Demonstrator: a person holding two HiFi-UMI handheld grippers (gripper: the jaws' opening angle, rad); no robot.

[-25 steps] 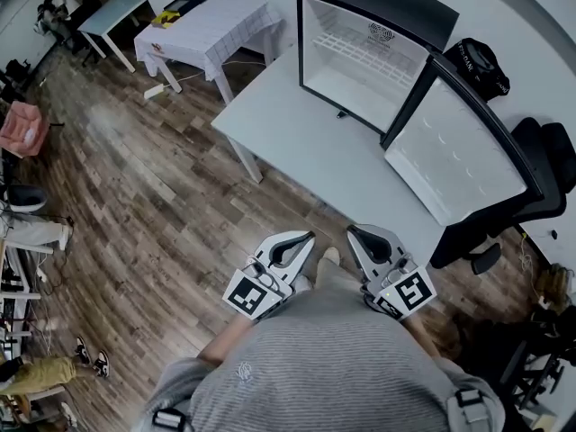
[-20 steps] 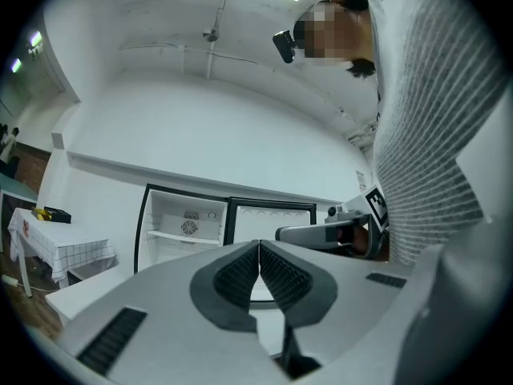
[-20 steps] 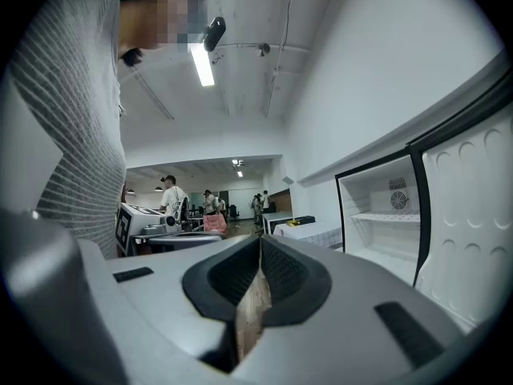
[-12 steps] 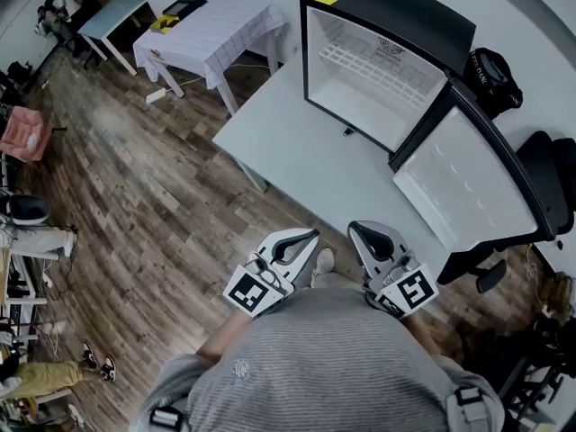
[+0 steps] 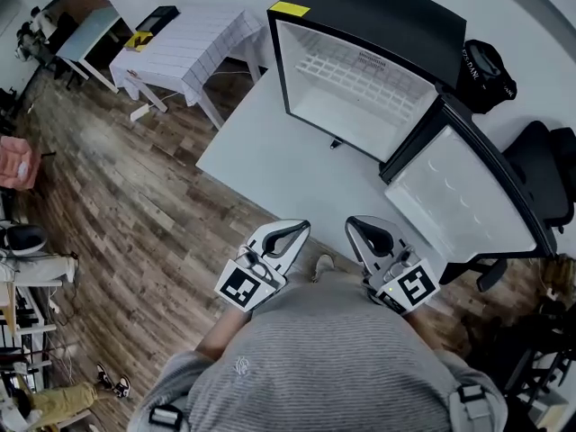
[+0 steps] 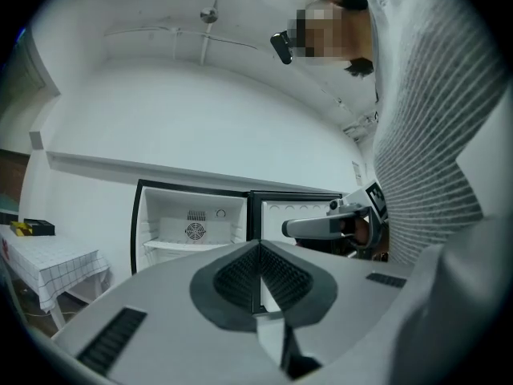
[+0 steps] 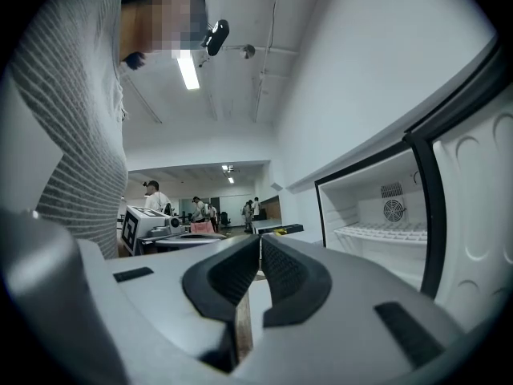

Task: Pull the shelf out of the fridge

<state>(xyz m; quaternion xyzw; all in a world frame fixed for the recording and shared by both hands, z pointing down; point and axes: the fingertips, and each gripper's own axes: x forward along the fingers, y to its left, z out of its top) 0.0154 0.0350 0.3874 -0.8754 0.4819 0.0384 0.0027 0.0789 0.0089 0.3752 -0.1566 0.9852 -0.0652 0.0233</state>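
A black mini fridge (image 5: 378, 12) stands on a white table (image 5: 270, 160), its door (image 5: 463, 201) swung wide to the right. Inside, a white wire shelf (image 5: 346, 72) sits in the upper part; it also shows in the left gripper view (image 6: 188, 247) and the right gripper view (image 7: 385, 233). My left gripper (image 5: 292, 232) and right gripper (image 5: 362, 228) are held side by side close to the person's body, near the table's front edge and well short of the fridge. Both point level at it. The left gripper's (image 6: 258, 251) pads meet, shut on nothing. The right gripper's (image 7: 260, 243) tips touch, also empty.
A table with a checked cloth (image 5: 193, 39) stands to the left of the fridge table. A black bag (image 5: 486, 66) lies behind the fridge, and a black office chair (image 5: 540, 165) is past the door. Wooden floor (image 5: 108, 187) lies to the left. People (image 7: 156, 199) stand far off.
The person has walked toward the table; the fridge and table have come closer in the head view. Both grippers moved forward with the body and stayed shut.
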